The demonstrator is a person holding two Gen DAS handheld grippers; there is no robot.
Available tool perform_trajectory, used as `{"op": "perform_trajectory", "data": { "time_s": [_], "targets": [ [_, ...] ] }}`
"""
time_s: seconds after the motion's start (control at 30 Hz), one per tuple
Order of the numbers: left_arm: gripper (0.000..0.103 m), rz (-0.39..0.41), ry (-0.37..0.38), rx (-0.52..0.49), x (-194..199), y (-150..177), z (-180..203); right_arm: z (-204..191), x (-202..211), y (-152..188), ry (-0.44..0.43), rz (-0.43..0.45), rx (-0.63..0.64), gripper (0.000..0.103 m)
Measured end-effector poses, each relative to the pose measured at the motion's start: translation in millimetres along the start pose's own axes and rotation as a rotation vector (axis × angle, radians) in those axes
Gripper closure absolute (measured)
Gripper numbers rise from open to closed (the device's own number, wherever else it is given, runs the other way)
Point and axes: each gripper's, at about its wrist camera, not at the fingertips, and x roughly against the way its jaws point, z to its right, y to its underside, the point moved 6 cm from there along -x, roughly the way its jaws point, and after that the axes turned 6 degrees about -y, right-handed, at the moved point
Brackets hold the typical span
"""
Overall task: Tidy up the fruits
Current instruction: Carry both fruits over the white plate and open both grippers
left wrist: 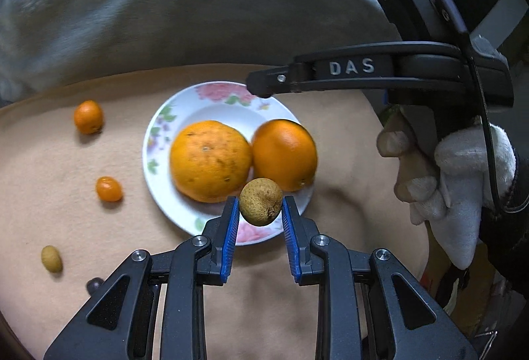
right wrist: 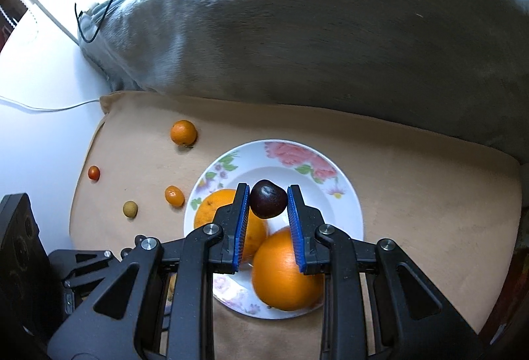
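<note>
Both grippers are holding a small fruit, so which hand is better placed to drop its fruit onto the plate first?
Right, probably. The right gripper holds its dark fruit over bare plate. The left gripper holds its brown fruit near the plate's edge, beside two oranges.

a small round tan-brown rough-skinned fruit sits pinched between the left gripper's blue pads, just above the near rim of a white floral plate holding two large oranges. a dark glossy purple fruit sits clamped in the right gripper, over that plate.
</note>
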Motion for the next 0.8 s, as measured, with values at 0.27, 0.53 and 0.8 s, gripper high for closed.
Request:
{"op": "perform_trajectory", "data": {
  "time_s": [0.27,0.53,0.8],
  "targets": [
    [0.078,-0.011,-0.008,-0.028,-12.8,-3.2,15.9,6.2,-5.0,3.2,-0.019,-0.012,0.011,0.079],
    [0.078,-0.017,-0.019,-0.041,-14.7,-3.1,19.0,10.0,-5.8,1.2,-0.037,-0.008,0.002,0.078],
    [0.077,-0.02,-0.025,-0.057,-15.1,-2.9,20.1,9.8,-5.9,0.7,-0.038,-0.014,0.005,0.078]
  ]
}}
